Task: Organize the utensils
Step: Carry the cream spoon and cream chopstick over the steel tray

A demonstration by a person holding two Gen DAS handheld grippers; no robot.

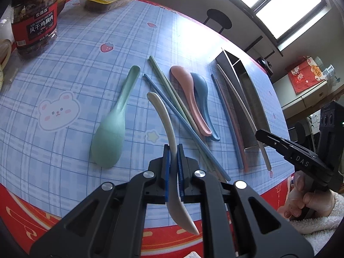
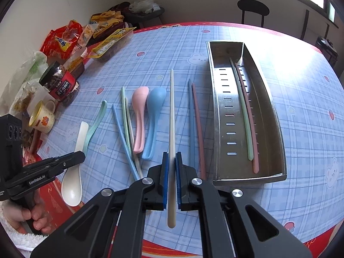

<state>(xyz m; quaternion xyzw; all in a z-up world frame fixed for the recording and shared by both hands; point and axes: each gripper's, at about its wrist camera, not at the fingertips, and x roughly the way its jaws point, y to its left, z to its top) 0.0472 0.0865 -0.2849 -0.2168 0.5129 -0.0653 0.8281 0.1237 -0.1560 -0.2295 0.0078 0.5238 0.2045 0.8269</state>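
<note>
Above the desk (image 2: 301,99), the right gripper (image 2: 171,161) clamps a cream chopstick (image 2: 171,111) lengthwise beside the tray (image 2: 277,129); left gripper (image 1: 173,157) grips a white spoon (image 1: 165,116).

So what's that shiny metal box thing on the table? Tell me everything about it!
The metal tray is a long, shiny steel trough with slanted walls and rows of little slots in its floor. A divider crosses the far end. It sits flat on the blue checked tablecloth, beside the loose utensils. Inside lie two chopsticks side by side, a green chopstick and a pink chopstick. Neither gripper touches it.
</note>
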